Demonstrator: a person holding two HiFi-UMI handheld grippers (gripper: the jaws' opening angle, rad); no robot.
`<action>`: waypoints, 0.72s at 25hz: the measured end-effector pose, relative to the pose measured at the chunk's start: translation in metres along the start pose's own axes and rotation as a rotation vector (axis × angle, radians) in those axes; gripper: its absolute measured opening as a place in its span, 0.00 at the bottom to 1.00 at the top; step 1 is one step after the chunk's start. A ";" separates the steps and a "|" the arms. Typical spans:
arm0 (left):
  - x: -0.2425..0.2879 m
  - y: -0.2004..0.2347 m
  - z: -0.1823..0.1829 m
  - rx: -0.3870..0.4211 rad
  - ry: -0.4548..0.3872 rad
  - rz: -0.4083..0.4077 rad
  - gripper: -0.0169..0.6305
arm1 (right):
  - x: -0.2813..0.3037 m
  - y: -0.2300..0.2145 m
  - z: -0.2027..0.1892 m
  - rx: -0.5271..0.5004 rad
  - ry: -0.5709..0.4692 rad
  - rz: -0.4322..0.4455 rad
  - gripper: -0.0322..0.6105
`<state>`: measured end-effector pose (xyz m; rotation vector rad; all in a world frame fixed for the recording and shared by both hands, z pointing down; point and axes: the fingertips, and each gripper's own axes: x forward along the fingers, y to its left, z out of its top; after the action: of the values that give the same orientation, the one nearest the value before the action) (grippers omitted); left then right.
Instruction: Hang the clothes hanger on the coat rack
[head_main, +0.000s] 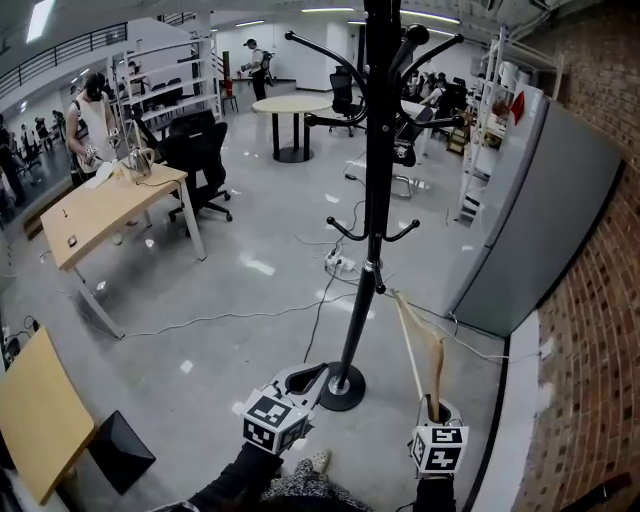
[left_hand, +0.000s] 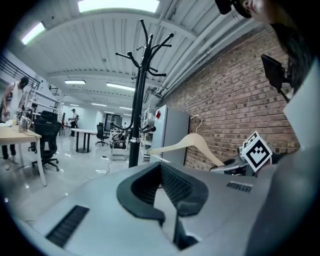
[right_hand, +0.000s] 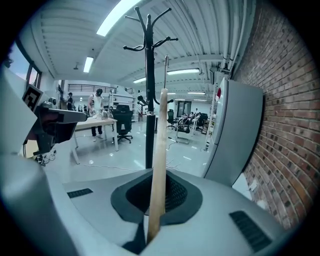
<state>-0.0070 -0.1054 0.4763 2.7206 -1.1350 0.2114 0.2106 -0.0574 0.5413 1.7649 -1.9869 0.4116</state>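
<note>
The black coat rack (head_main: 375, 150) stands on the floor straight ahead, its round base (head_main: 342, 388) near my grippers and its hooks high up. My right gripper (head_main: 435, 408) is shut on one end of a pale wooden hanger (head_main: 420, 345), which rises beside the pole on its right. In the right gripper view the hanger (right_hand: 159, 150) runs up from the gripper (right_hand: 151, 227), with the coat rack (right_hand: 149, 90) just behind it. My left gripper (head_main: 305, 380) hovers by the base, shut with nothing in it (left_hand: 172, 220). The left gripper view also shows the hanger (left_hand: 192, 142) and the coat rack (left_hand: 137, 100).
A tall grey cabinet (head_main: 540, 220) and a brick wall (head_main: 600, 330) close off the right. Cables (head_main: 250, 315) and a power strip (head_main: 335, 263) lie on the floor behind the rack. Wooden desks (head_main: 110, 210), black office chairs (head_main: 200, 160) and people stand further left.
</note>
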 end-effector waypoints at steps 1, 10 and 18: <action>0.009 0.005 0.004 0.001 -0.002 -0.005 0.04 | 0.007 -0.003 0.005 0.000 0.003 -0.003 0.06; 0.085 0.062 0.032 0.008 -0.021 -0.032 0.04 | 0.080 -0.023 0.048 0.011 0.000 -0.025 0.06; 0.125 0.099 0.044 0.007 -0.030 -0.045 0.04 | 0.127 -0.031 0.083 -0.015 -0.016 -0.036 0.06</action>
<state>0.0118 -0.2699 0.4701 2.7610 -1.0811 0.1688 0.2195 -0.2120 0.5338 1.7973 -1.9614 0.3706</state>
